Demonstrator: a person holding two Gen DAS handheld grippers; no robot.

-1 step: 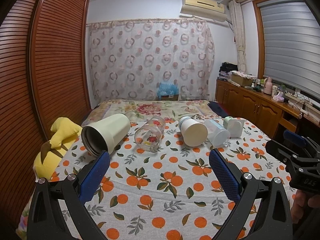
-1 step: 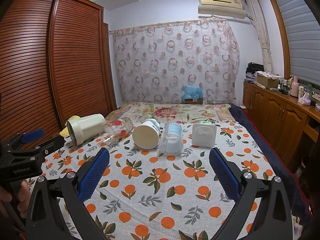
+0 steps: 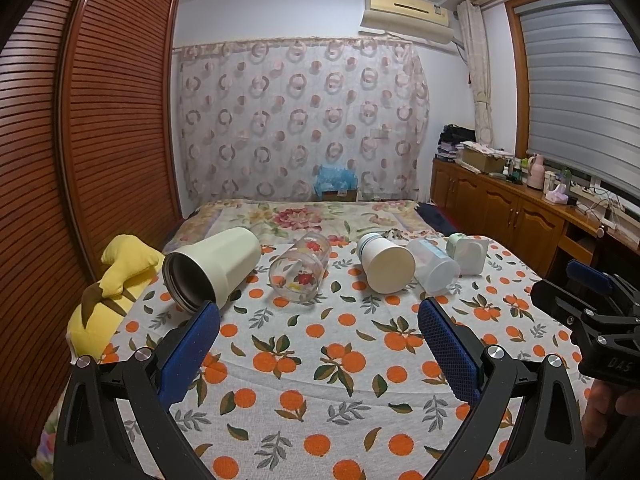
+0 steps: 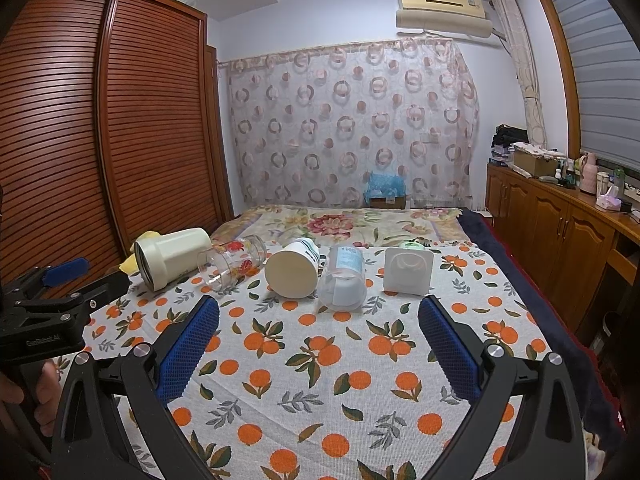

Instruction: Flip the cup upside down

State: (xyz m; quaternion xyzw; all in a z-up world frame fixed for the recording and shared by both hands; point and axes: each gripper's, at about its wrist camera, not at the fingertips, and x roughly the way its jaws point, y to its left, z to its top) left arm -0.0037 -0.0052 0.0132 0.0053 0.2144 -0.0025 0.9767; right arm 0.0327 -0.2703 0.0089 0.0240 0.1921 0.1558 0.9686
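Several cups lie on their sides in a row on the orange-print bedspread [image 3: 320, 360]: a large cream tumbler [image 3: 216, 270], a flowered glass [image 3: 300, 266], a white cup [image 3: 386, 264], a clear plastic cup [image 3: 434, 266] and a square white cup [image 3: 470, 254]. They also show in the right wrist view: tumbler [image 4: 172, 258], glass [image 4: 232, 262], white cup [image 4: 292, 270], clear cup [image 4: 344, 278], square cup [image 4: 408, 270]. My left gripper [image 3: 318, 328] is open and empty, short of the row. My right gripper [image 4: 318, 328] is open and empty too.
A yellow plush toy [image 3: 112, 292] lies at the bed's left edge by the wooden wardrobe [image 3: 80, 160]. A wooden cabinet [image 3: 520, 212] with clutter runs along the right wall. The other gripper shows at each view's side, the right one [image 3: 592, 312] and the left one [image 4: 52, 304].
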